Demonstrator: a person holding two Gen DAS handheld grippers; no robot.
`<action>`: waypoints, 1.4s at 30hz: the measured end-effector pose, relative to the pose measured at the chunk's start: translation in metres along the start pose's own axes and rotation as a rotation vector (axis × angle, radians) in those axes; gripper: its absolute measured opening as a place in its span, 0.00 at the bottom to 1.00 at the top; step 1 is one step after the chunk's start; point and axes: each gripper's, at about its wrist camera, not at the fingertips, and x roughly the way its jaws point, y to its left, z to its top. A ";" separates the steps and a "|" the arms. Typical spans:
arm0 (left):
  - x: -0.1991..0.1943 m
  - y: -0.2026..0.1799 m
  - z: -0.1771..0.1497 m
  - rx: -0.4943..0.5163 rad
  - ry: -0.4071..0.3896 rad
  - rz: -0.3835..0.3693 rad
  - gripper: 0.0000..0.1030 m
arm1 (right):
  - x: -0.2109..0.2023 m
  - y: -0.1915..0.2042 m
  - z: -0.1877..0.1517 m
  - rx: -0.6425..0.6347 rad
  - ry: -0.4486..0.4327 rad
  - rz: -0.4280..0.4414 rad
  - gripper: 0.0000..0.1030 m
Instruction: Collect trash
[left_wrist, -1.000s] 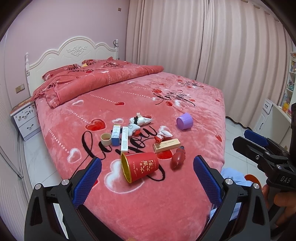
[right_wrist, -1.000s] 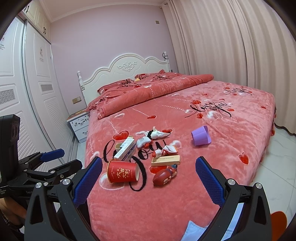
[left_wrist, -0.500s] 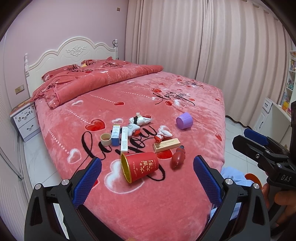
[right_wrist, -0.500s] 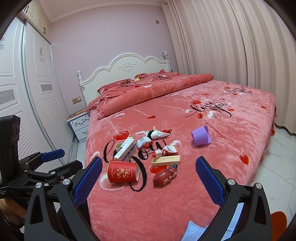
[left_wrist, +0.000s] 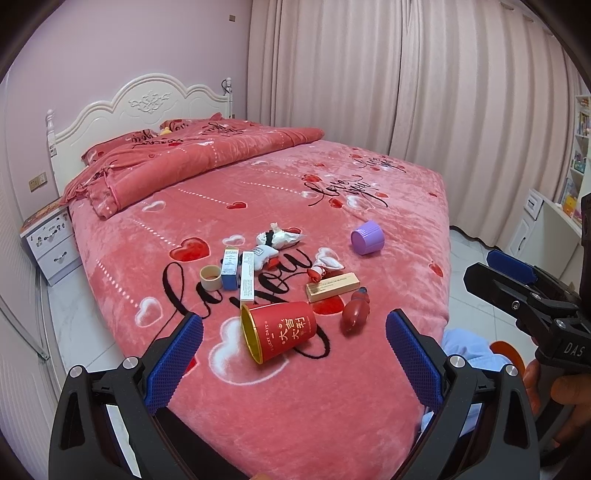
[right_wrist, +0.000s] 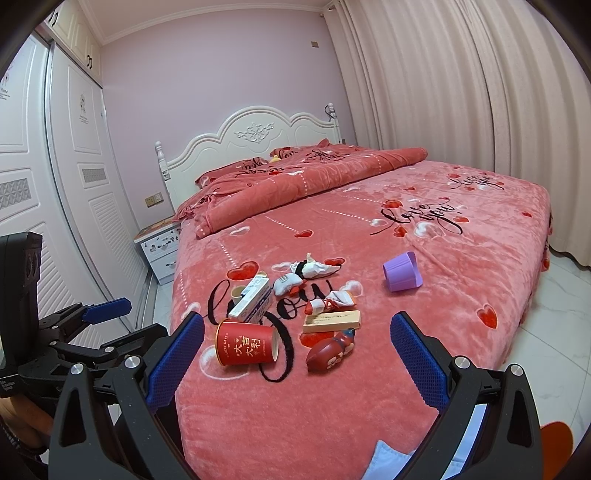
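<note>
Trash lies scattered on the pink bed (left_wrist: 332, 387). A red paper cup (left_wrist: 279, 330) (right_wrist: 246, 343) lies on its side nearest me. Beside it are a red squeeze bottle (left_wrist: 356, 310) (right_wrist: 330, 350), a tan box (left_wrist: 332, 287) (right_wrist: 331, 320), crumpled wrappers (left_wrist: 279, 238) (right_wrist: 310, 268), small white and blue boxes (left_wrist: 240, 269) (right_wrist: 253, 299), a tape roll (left_wrist: 210, 277) and a purple cup (left_wrist: 367, 238) (right_wrist: 402, 271). My left gripper (left_wrist: 293, 363) is open and empty, above the bed's near edge. My right gripper (right_wrist: 297, 360) is open and empty, also short of the cup.
A folded pink duvet (left_wrist: 192, 162) and white headboard (left_wrist: 144, 107) lie at the far end. A nightstand (left_wrist: 48, 240) stands left of the bed, wardrobe doors (right_wrist: 55, 166) beyond. Curtains (left_wrist: 424, 92) line the far wall. White shelving (left_wrist: 546, 218) is at the right.
Both grippers have barely moved; the views have shifted very slightly. Nothing on the bed has moved.
</note>
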 end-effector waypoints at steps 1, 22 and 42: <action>0.000 0.000 0.000 0.003 0.004 -0.001 0.94 | 0.000 0.001 -0.001 0.000 0.001 0.000 0.96; 0.017 -0.008 -0.001 0.140 0.154 -0.056 0.94 | 0.022 -0.014 -0.014 -0.033 0.149 0.099 0.96; 0.065 0.016 0.009 0.240 0.280 -0.147 0.94 | 0.084 -0.026 -0.010 -0.063 0.271 0.206 0.96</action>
